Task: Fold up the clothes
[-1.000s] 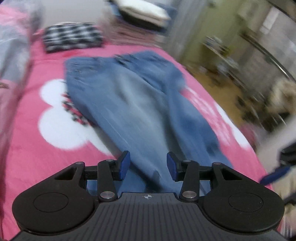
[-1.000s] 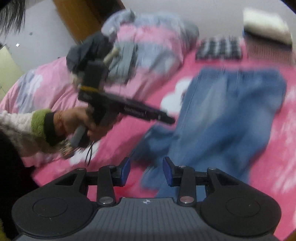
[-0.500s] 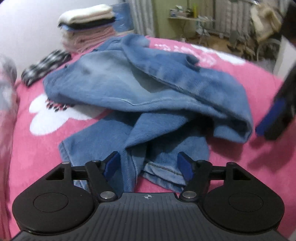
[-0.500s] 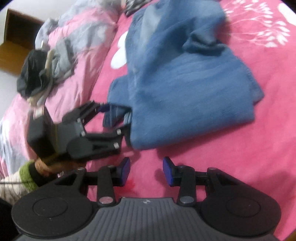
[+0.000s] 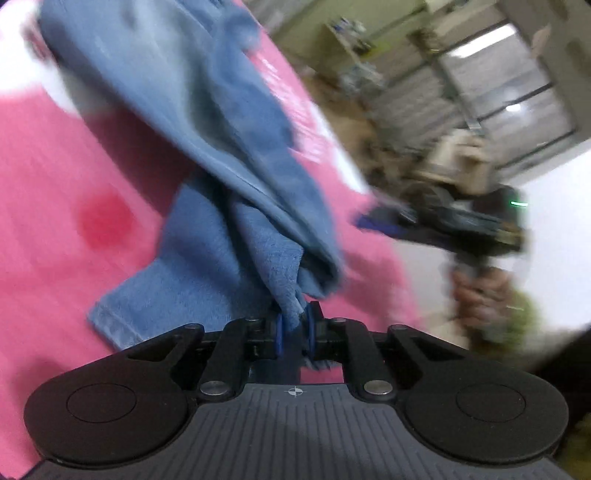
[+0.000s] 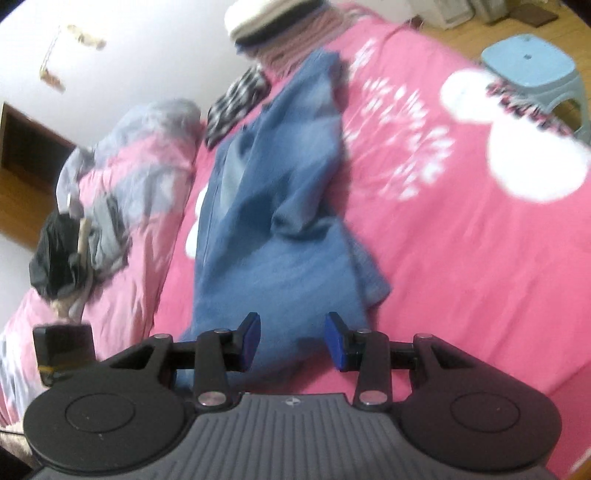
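Jeans (image 6: 280,206) lying lengthwise on the pink bedspread (image 6: 461,236), waistband end toward the wall, one leg folded over and bunched near the middle. Hem end nearest both claws. In the left wrist view, jeans (image 5: 207,122) pulled up off the bedspread (image 5: 55,206) into a taut ridge running to the pinch point.

Left gripper (image 5: 295,326) clenched on a gathered fold of jeans fabric, blue pads pressed against cloth on both sides. Right gripper (image 6: 292,339) released, jaws wide apart, hovering over the hem end; denim visible between the pads, contact cannot tell.

Around:
- Checked garment (image 6: 236,99) folded just past the waistband, beside the jeans.
- Stack of folded clothes (image 6: 280,26) at the wall end of the bed, behind the checked garment.
- Rumpled pink-and-grey quilt (image 6: 129,162) along the left of the jeans, dark bundle (image 6: 59,251) resting on it.
- Light blue stool (image 6: 535,74) off the far edge of the bed, on wooden floor.
- Part of the left handle (image 6: 62,347) at the lower left of the right wrist view.
- Right-side handle and the hand (image 5: 480,295) gripping it, blurred, right of the jeans in the left wrist view.

Nothing lying on top of the jeans.
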A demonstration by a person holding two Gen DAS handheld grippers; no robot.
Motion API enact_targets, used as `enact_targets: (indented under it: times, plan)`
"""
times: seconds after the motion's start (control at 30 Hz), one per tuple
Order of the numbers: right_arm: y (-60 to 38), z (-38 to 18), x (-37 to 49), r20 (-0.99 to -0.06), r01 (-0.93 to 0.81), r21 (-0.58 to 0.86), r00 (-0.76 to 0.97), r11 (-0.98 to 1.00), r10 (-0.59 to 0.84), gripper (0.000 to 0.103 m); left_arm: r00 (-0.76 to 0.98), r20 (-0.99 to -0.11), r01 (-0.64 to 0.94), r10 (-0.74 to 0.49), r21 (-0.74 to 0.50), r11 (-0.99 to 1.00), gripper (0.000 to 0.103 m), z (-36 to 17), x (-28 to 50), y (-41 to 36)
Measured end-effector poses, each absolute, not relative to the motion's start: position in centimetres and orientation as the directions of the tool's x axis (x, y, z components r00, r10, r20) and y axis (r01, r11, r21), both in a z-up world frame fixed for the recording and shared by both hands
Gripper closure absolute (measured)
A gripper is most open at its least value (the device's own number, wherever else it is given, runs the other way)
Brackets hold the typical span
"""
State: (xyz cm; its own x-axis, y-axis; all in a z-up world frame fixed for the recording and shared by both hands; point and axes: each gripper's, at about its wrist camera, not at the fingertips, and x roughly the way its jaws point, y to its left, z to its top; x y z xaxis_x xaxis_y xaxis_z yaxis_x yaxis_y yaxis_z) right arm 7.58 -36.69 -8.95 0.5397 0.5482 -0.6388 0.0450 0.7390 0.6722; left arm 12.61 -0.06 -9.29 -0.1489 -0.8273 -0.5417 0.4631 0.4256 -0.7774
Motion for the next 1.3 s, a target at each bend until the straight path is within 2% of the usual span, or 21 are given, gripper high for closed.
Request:
enact_targets:
  times: [0.07, 0.2, 0.27, 0.37, 0.4, 0.5, 0.53, 0.6, 0.83, 1.0, 1.13, 1.27, 1.3]
  plan:
    - [-37.4, -8.8, 7.7, -0.628, 0.049, 0.675, 0.562, 0.736, 0.539, 0.061, -0.249, -0.442, 0.394, -0.862, -0.859, 0.327, 0.093, -9.4, 11.9, -0.5]
    - [-38.4, -8.9, 8.1, -0.615, 0.053, 0.680, 0.583, 0.731, 0.530, 0.061, -0.444, -0.293, 0.359, -0.847, -0.924, 0.131, 0.093, -9.7, 8.3, -4.3]
    - [-38.7, -9.1, 8.3, -0.611, 0.053, 0.682, 0.589, 0.729, 0.529, 0.061, -0.515, -0.277, 0.372, -0.811, -0.925, 0.079, 0.093, -10.1, 6.3, -6.5]
    - [-38.8, -9.0, 8.4, -0.611, 0.042, 0.675, 0.591, 0.737, 0.527, 0.062, -0.542, -0.408, 0.491, -0.734, -0.863, 0.118, 0.090, -11.0, 3.9, -9.0]
    - [-38.8, -8.8, 8.3, -0.616, 0.032, 0.664, 0.589, 0.747, 0.522, 0.062, -0.548, -0.438, 0.507, -0.713, -0.852, 0.134, 0.086, -11.4, 3.6, -9.2]
    - [-38.3, -8.3, 8.1, -0.634, -0.016, 0.622, 0.577, 0.783, 0.515, 0.061, -0.525, -0.493, 0.513, -0.694, -0.834, 0.204, 0.052, -12.1, 4.0, -8.4]
    - [-38.1, -8.1, 7.9, -0.638, -0.038, 0.610, 0.569, 0.792, 0.519, 0.061, -0.509, -0.506, 0.513, -0.697, -0.828, 0.227, 0.046, -12.1, 4.5, -7.9]
    - [-37.6, -7.5, 7.5, -0.646, -0.093, 0.580, 0.552, 0.810, 0.526, 0.062, -0.471, -0.528, 0.511, -0.707, -0.816, 0.269, 0.043, -12.0, 5.6, -6.6]
    - [-35.3, -4.8, 5.7, -0.625, -0.271, 0.555, 0.489, 0.787, 0.609, 0.061, -0.281, -0.543, 0.458, -0.791, -0.801, 0.387, 0.041, -10.1, 10.3, -1.8]
    - [-33.0, -3.5, 4.5, -0.664, -0.383, 0.494, 0.412, 0.780, 0.623, 0.062, -0.208, -0.596, 0.604, -0.776, -0.702, 0.377, 0.035, -9.6, 9.6, -4.5]
    - [-31.7, -2.8, 3.1, -0.695, -0.442, 0.437, 0.386, 0.783, 0.606, 0.062, -0.154, -0.632, 0.713, -0.760, -0.603, 0.357, 0.035, -9.3, 8.8, -7.0]
    - [-31.4, -3.4, 2.5, -0.729, -0.430, 0.387, 0.400, 0.816, 0.556, 0.071, -0.094, -0.659, 0.807, -0.746, -0.490, 0.331, 0.039, -9.1, 8.0, -9.6]
    - [-31.5, -3.7, 2.4, -0.734, -0.415, 0.381, 0.407, 0.826, 0.543, 0.082, -0.078, -0.664, 0.827, -0.743, -0.459, 0.323, 0.046, -9.0, 7.8, -10.2]
